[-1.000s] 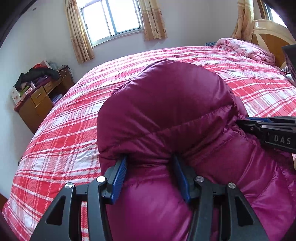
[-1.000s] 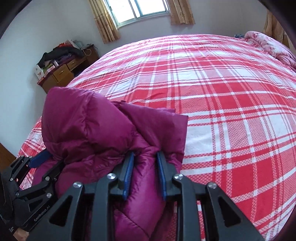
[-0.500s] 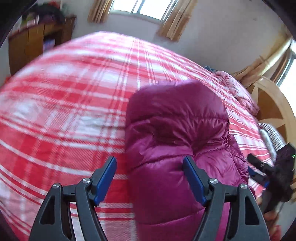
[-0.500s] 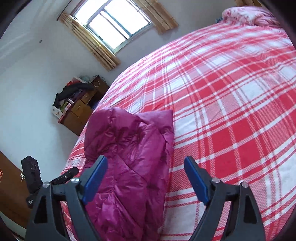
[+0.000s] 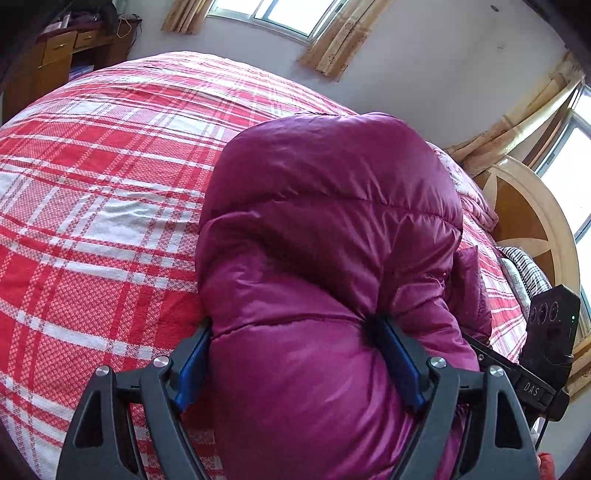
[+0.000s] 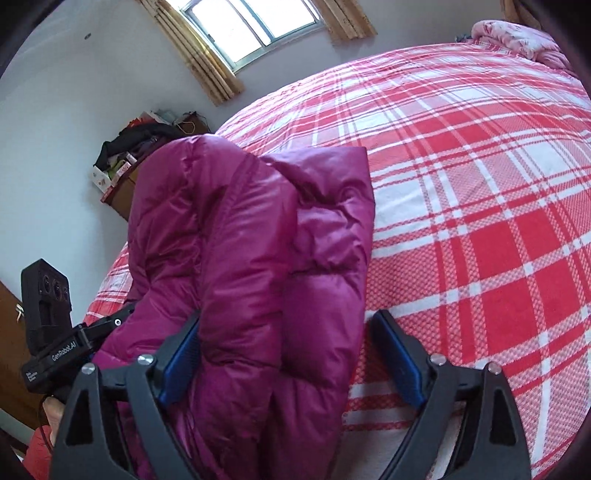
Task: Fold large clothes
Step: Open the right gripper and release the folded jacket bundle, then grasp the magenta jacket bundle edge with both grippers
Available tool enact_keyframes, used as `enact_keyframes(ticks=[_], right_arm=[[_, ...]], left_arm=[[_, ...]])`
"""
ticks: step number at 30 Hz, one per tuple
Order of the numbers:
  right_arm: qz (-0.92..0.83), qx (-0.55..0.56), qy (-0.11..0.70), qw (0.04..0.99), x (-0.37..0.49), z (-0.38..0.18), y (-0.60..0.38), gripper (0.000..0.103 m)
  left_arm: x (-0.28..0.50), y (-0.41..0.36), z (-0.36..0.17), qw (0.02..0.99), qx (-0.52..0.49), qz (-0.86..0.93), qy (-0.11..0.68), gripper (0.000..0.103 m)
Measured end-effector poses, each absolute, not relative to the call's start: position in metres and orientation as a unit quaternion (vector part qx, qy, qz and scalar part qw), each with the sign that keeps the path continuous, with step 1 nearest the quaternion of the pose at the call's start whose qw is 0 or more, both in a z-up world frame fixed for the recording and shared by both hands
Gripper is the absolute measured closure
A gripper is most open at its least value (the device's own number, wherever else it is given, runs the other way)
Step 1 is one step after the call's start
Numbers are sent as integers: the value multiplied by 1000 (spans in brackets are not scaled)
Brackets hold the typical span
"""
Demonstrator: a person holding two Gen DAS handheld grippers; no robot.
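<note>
Magenta down jacket (image 5: 325, 236) lies bunched and folded over on the red-and-white plaid bed (image 5: 96, 206), near the edge where both grippers work. In the left wrist view the left gripper (image 5: 295, 354) stands wide, its jaws having just been opening; a thick puffed fold of the jacket sits between the blue pads (image 5: 192, 363), filling the gap and brushing both of them, though the fabric swells freely rather than looking clamped. In the right wrist view the right gripper (image 6: 290, 354) is also spread wide, its jaws having just been opening too. The jacket (image 6: 251, 266) lies against its left pad (image 6: 181, 363), while the right pad stands clear over the bare plaid cover (image 6: 480, 229), apart from the cloth. The left gripper's black body (image 6: 51, 332) shows at the left edge of that view, just beside the jacket; the right gripper's body (image 5: 546, 332) shows at the right edge of the other. A wooden cabinet (image 6: 122, 184) piled with clutter stands against the wall past the bed, under a curtained window (image 6: 251, 29). A pink quilt (image 6: 517, 40) sits at the bed's far end, near a wooden headboard (image 5: 528, 229).
</note>
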State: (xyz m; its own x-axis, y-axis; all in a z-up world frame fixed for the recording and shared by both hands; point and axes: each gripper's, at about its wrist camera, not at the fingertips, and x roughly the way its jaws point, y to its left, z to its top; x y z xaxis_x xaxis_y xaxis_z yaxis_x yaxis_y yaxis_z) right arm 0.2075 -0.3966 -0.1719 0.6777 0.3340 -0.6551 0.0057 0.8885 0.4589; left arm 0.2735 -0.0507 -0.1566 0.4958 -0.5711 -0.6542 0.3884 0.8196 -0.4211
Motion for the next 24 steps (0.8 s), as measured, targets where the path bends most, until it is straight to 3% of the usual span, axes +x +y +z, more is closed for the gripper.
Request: enact_keyframes(ticks=[1,4,6,10,12,16,21,24], right_arm=[[94,211,393,890,208,-171,-393,13],[122,216,393,885,209,-170,-390,35],[145,237,392,877,207,-175,-396,42],[204,355,374,832,208,-193,-430,58],[203,373,370,826,208,-196,-436,60],[180,310,381,852,210,-186,-419,53],[179,303,385,853,212,-185,-420,54],[176,294,390,854,211,-184,-415,58]], left_arm=[[273,-49,-157,857,-110,-283,416,20],[270,-44,-159,856,-115,-289,413,22],[269,-41,-159,856,-116,-291,412,23],[271,-31,-163,851,-141,-299,408,23],[268,-34,-162,856,-126,-292,408,23],[266,-42,-157,864,-104,-280,405,24],[260,-53,-152,878,-72,-256,398,39],[251,-58,-144,887,-50,-240,391,53]])
